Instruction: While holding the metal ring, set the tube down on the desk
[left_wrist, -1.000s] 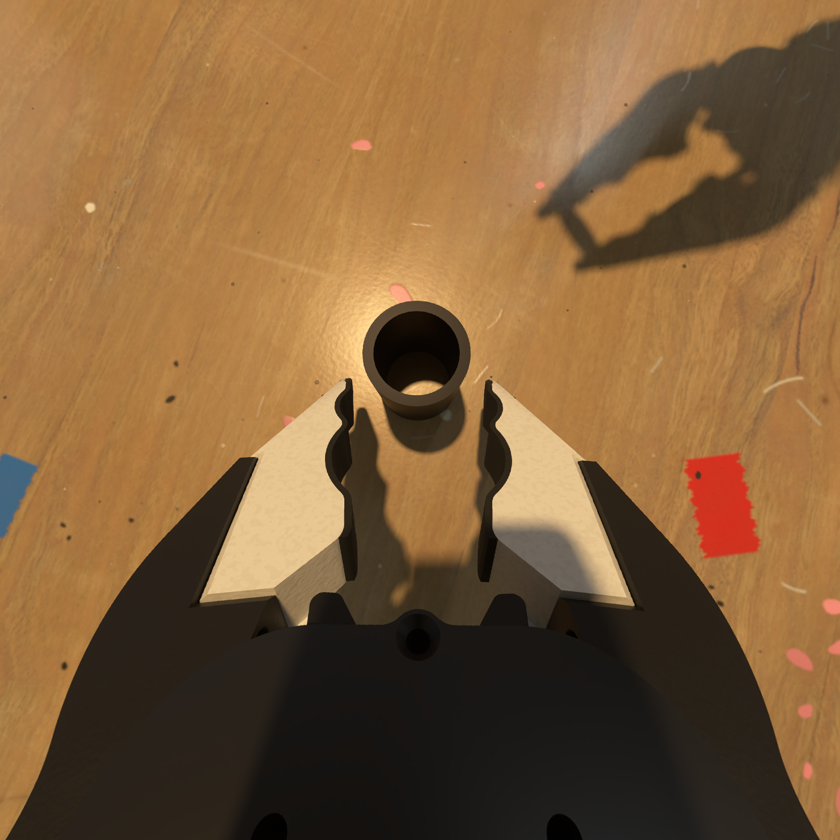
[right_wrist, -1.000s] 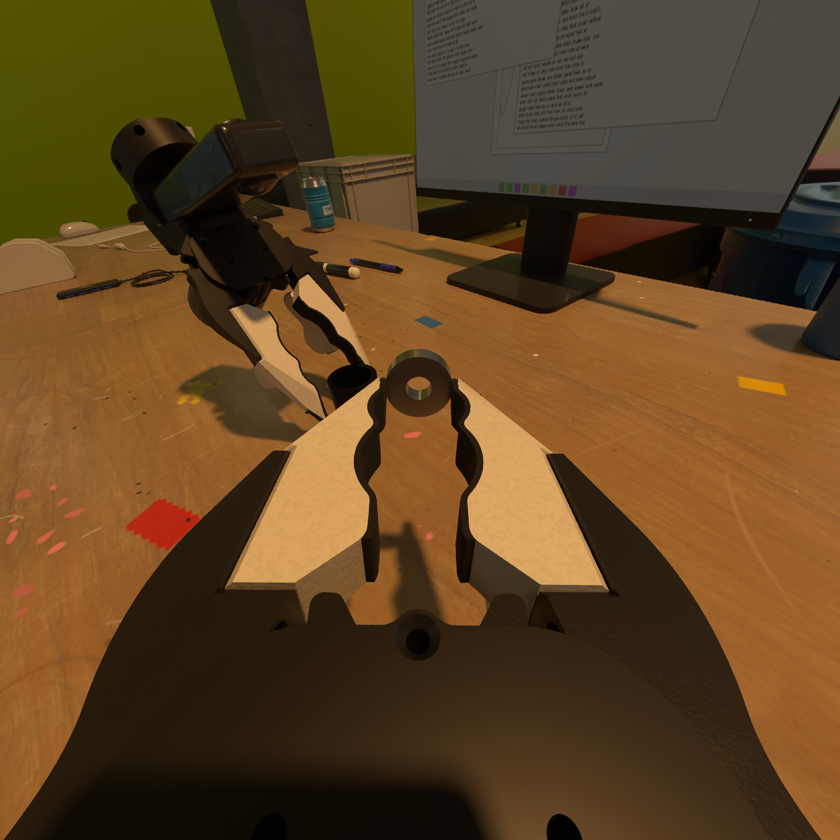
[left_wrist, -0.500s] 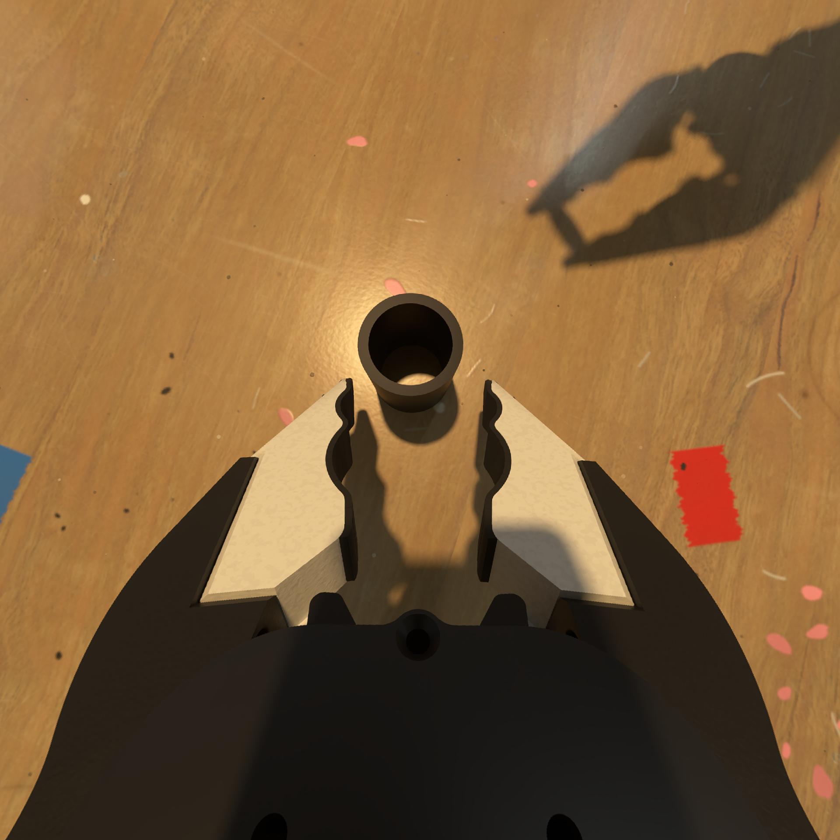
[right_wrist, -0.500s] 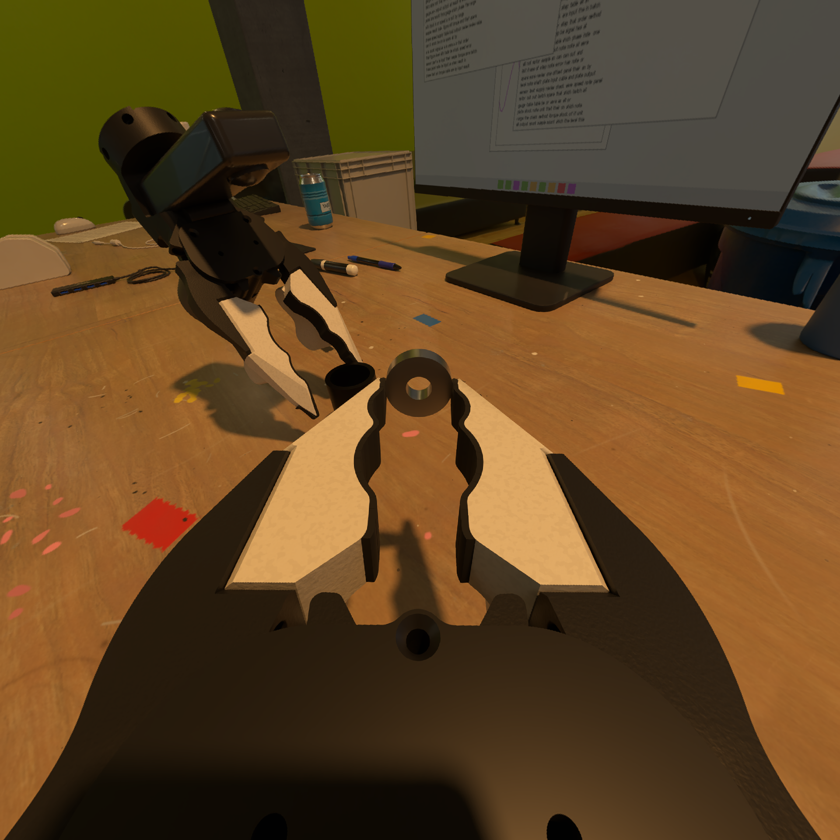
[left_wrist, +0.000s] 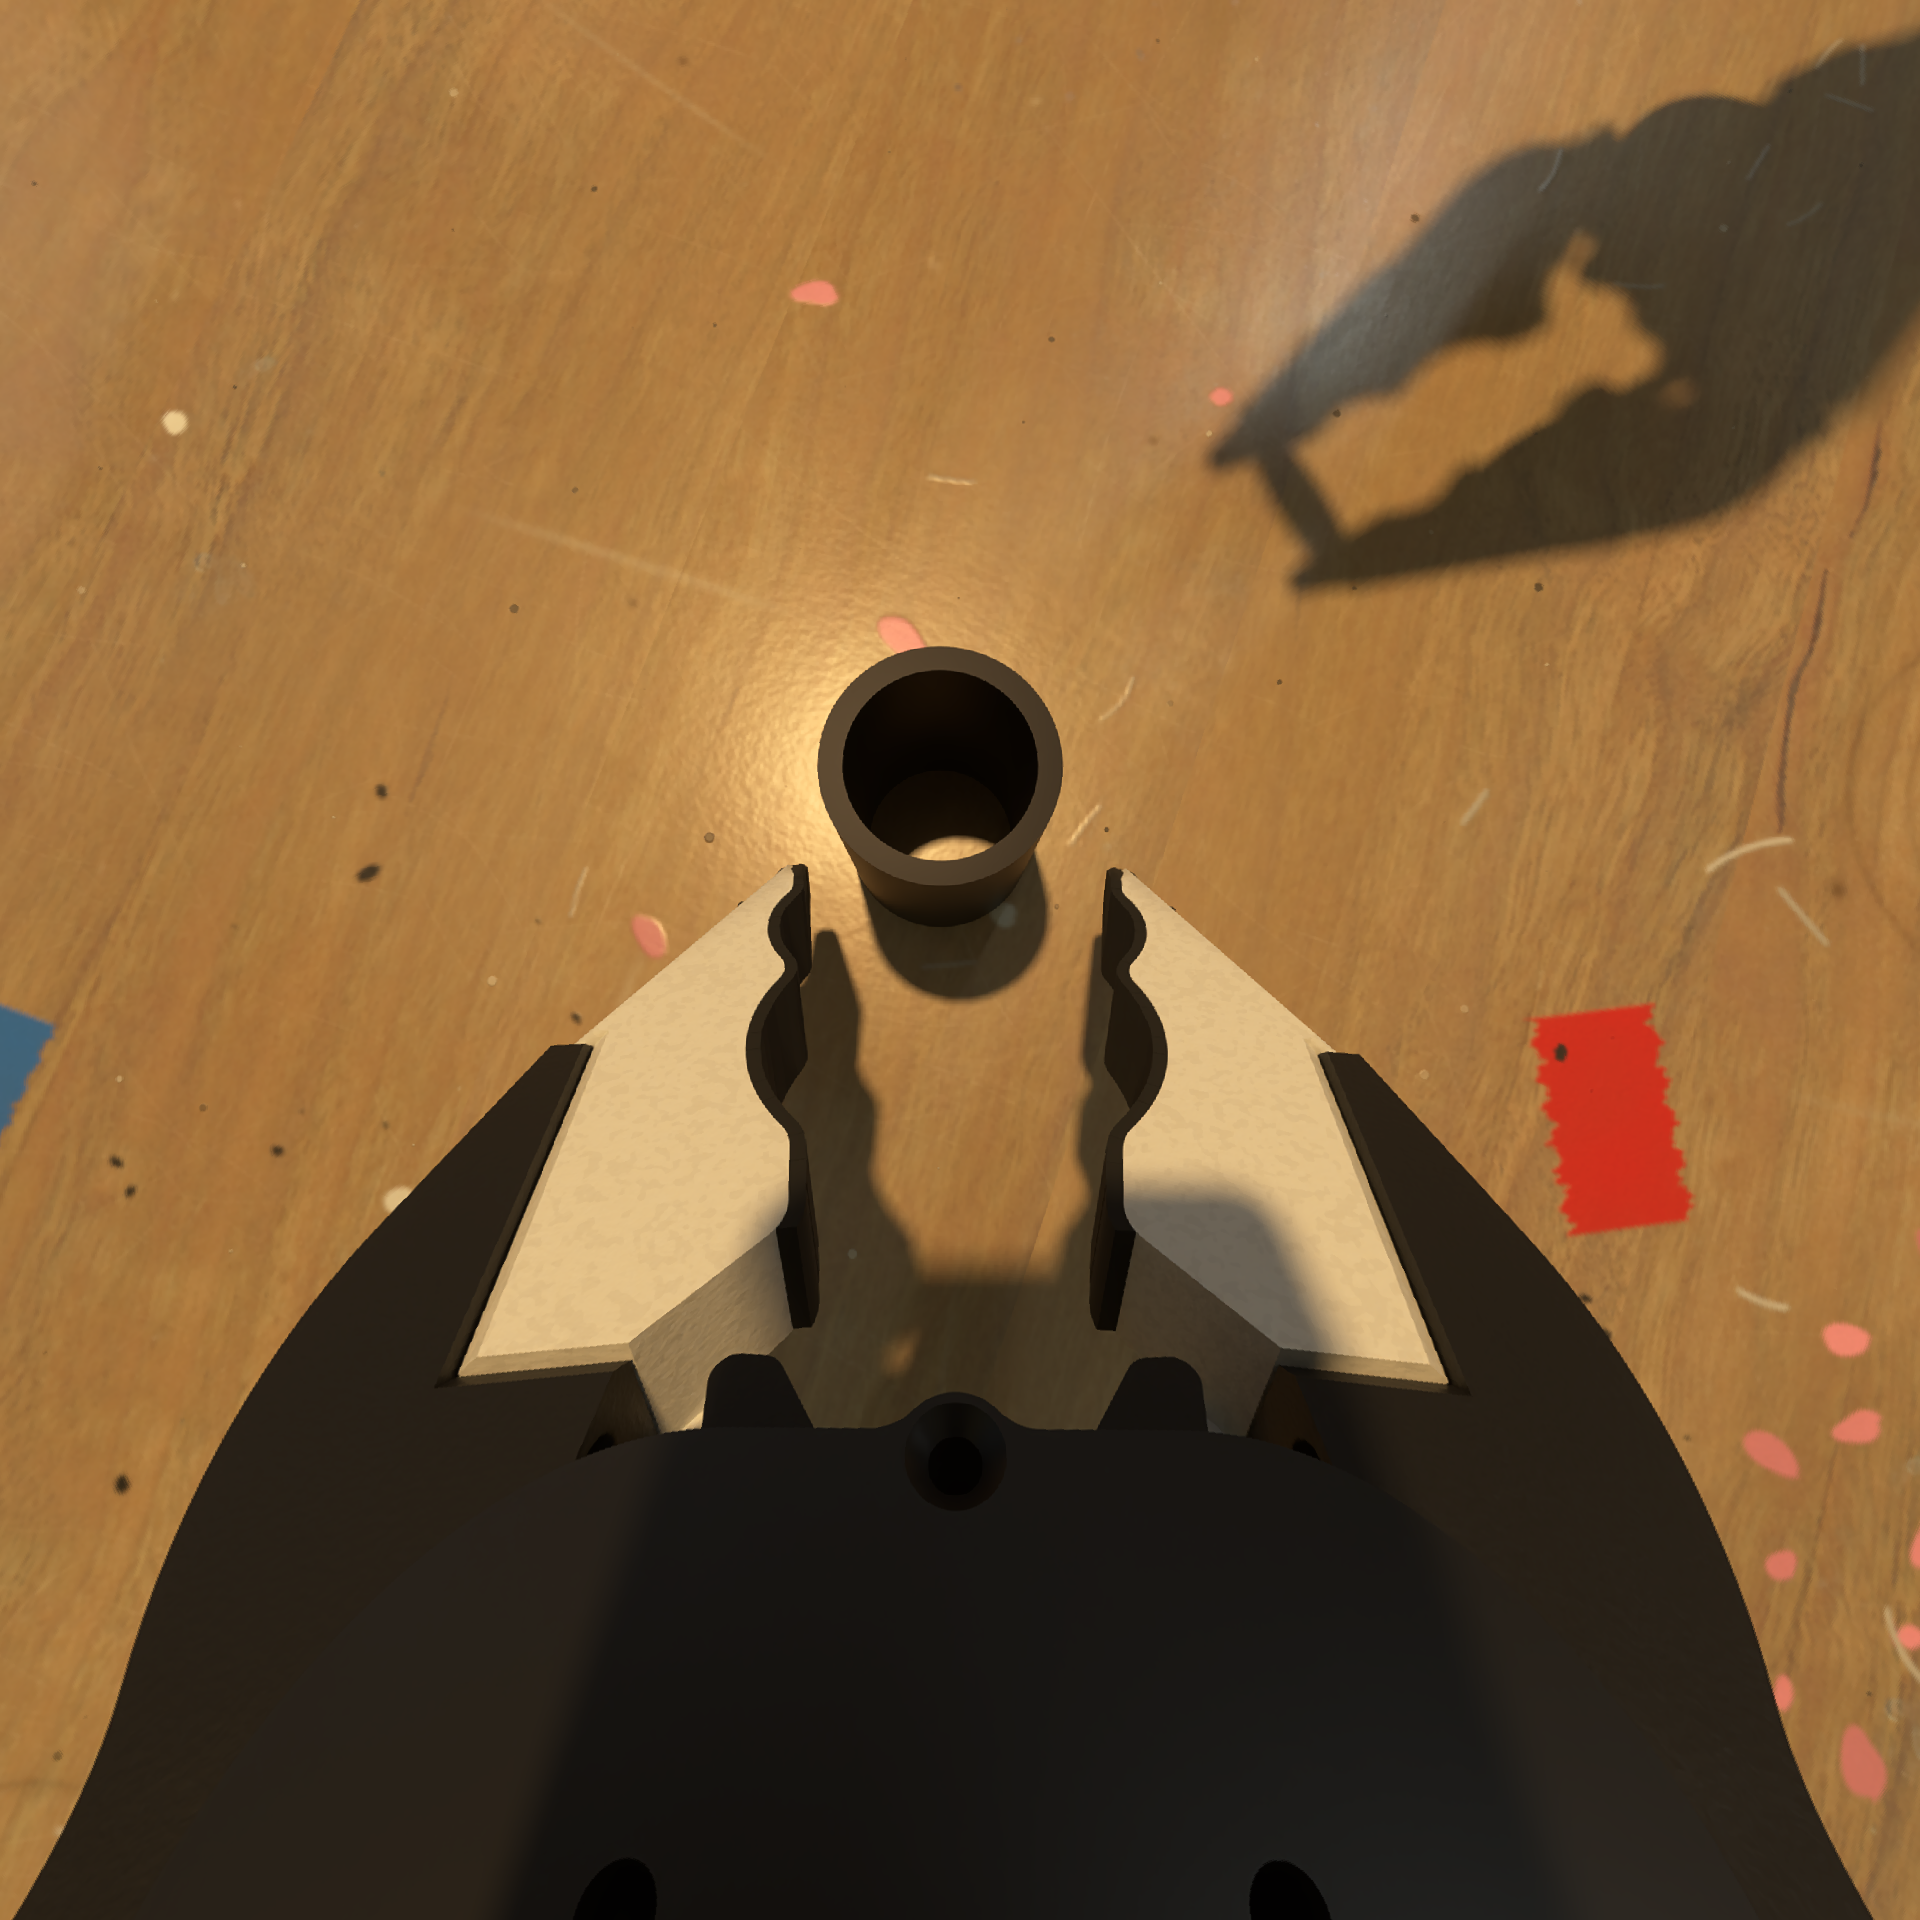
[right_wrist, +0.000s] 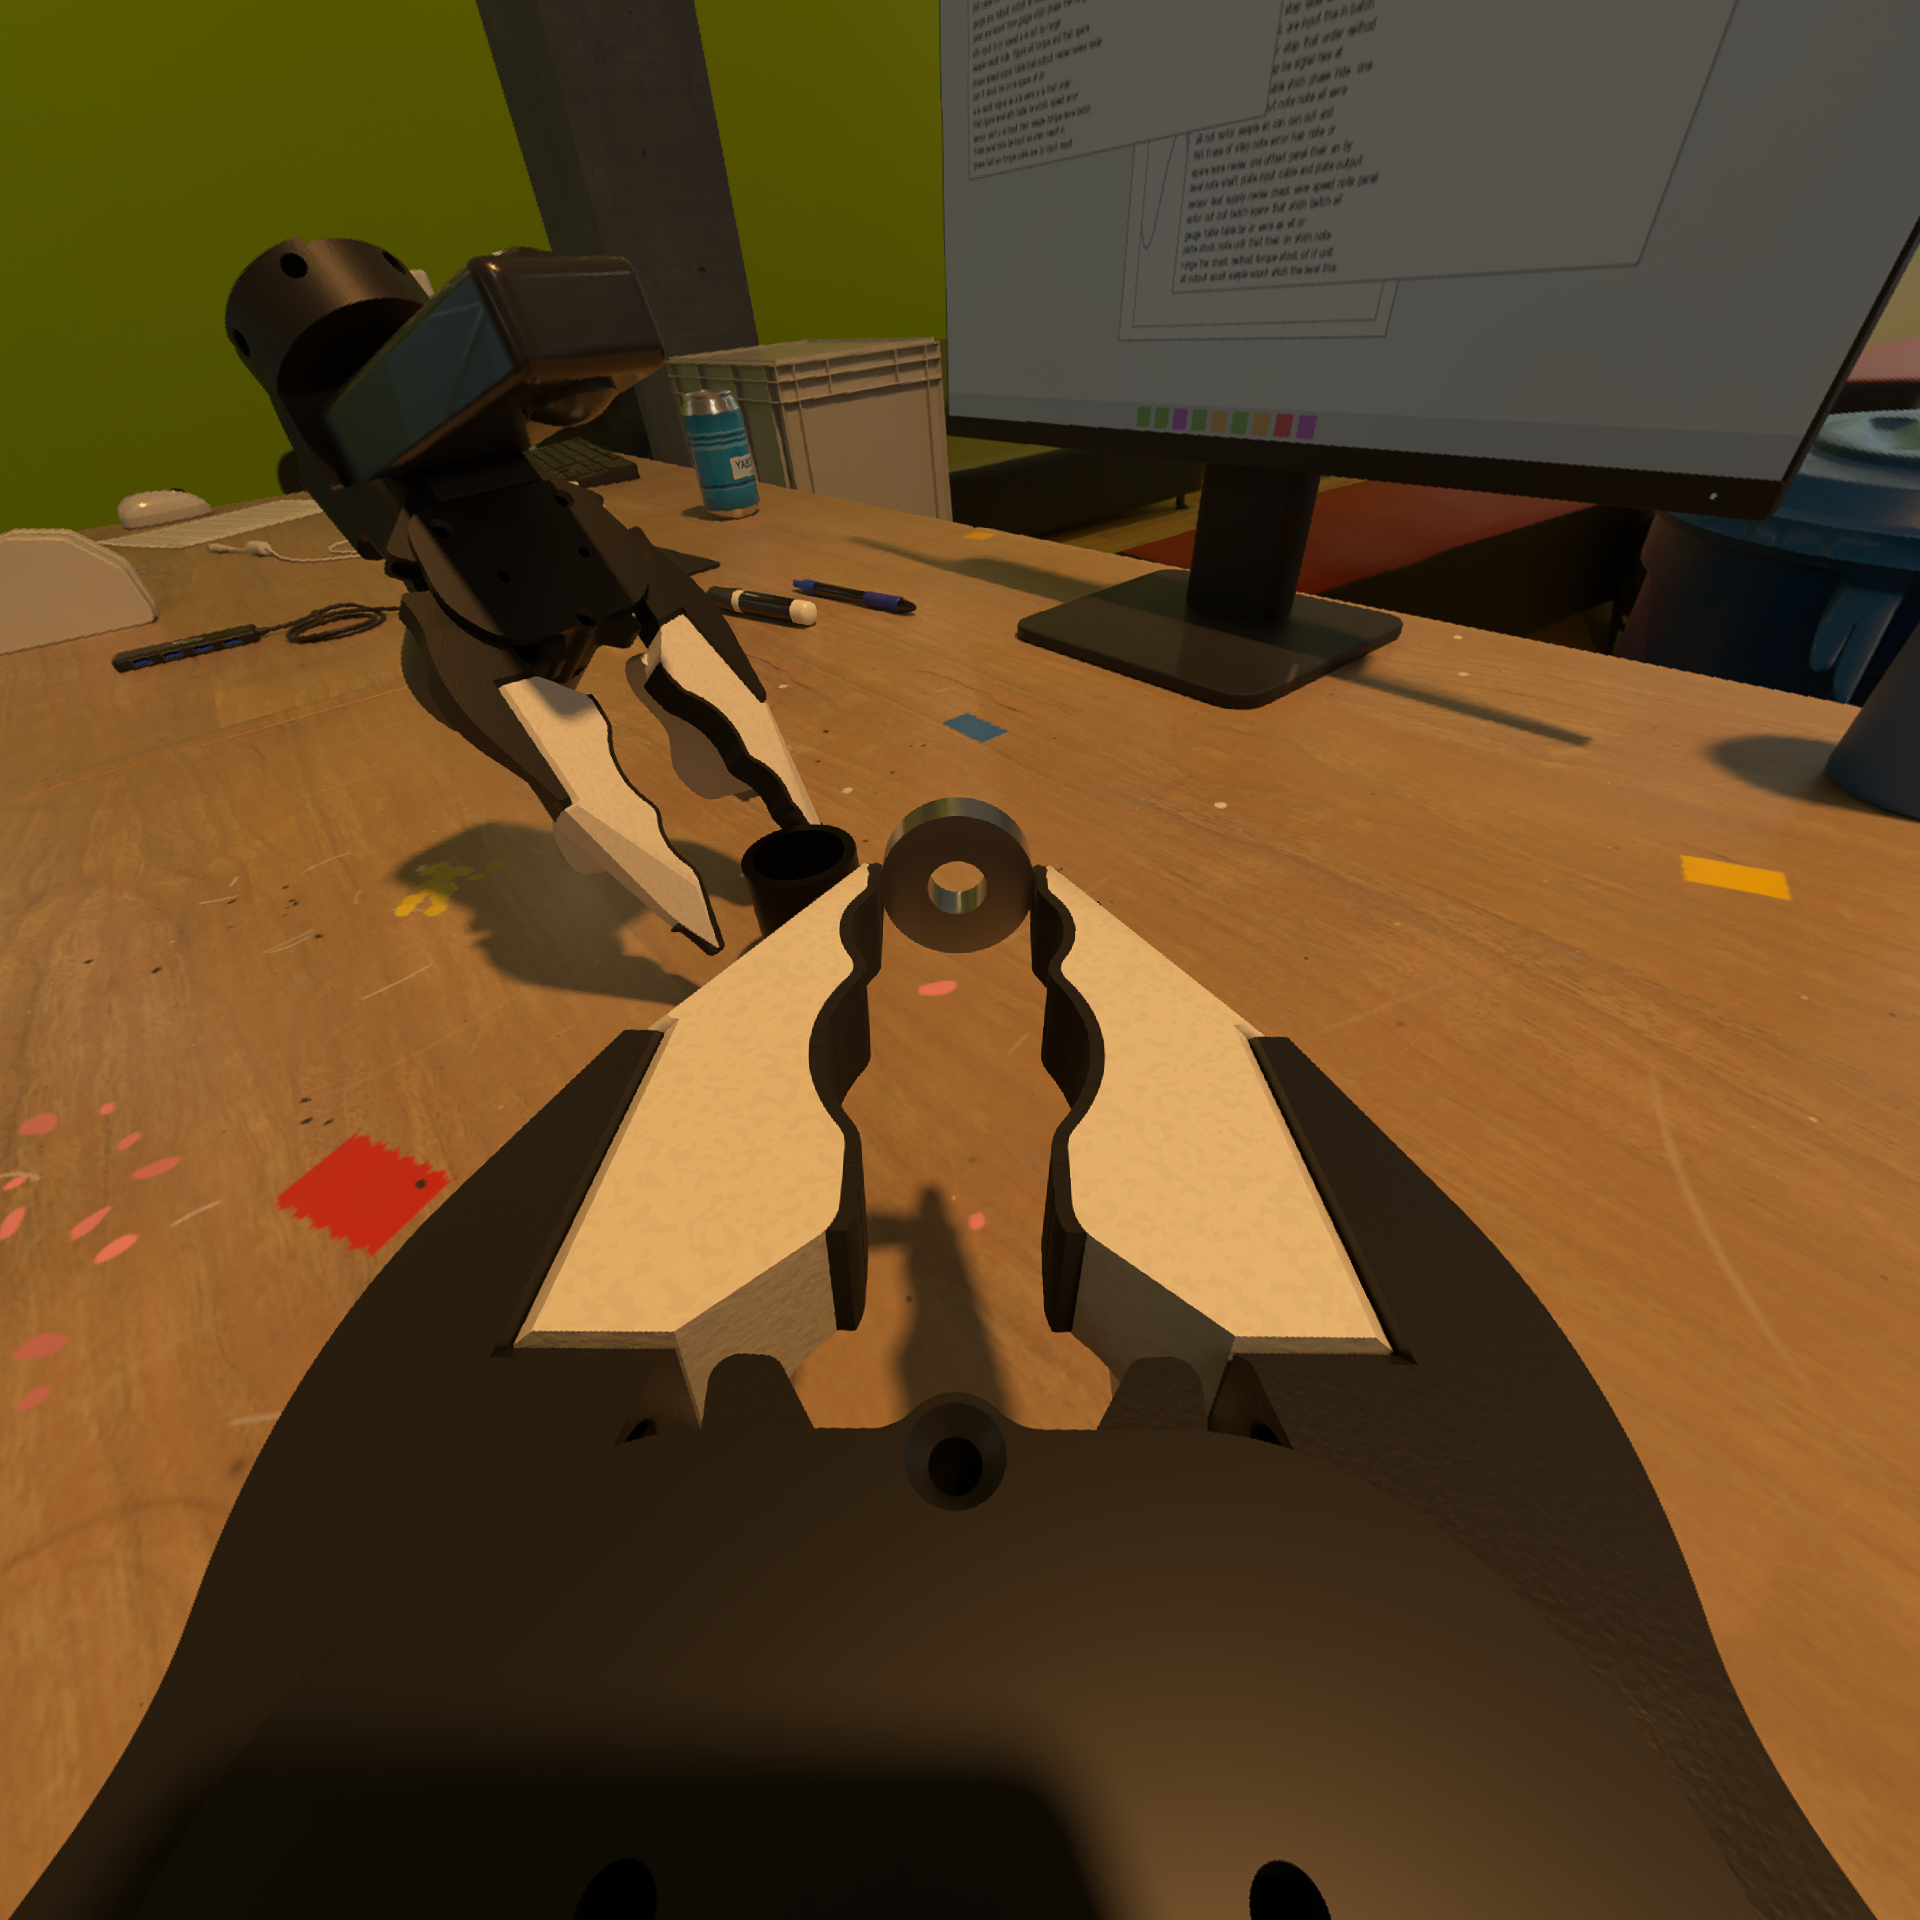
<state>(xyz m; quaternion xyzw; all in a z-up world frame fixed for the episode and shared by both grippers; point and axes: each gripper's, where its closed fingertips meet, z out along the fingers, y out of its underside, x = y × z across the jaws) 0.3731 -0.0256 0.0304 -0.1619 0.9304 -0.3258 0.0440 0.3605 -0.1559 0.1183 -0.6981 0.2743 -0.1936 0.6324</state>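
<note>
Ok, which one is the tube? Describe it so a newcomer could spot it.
Start at the monitor stand on the wooden desk and come toward the near edge. Between the two tongs stands the tube: a short, dark, upright cylinder with an open top, touching neither. Unlike the shiny metal ring beside it, it is matte and rests on the desk.

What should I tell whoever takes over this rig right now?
Left tool: open, empty, just above and behind the tube.
Right tool: shut on the metal ring, held off the desk.
Tube: upright on the desk, free of both tools.
Done: tube set down, ring in grip.
Left: back the left tool clear without knocking the tube; keep the ring clamped.
</note>
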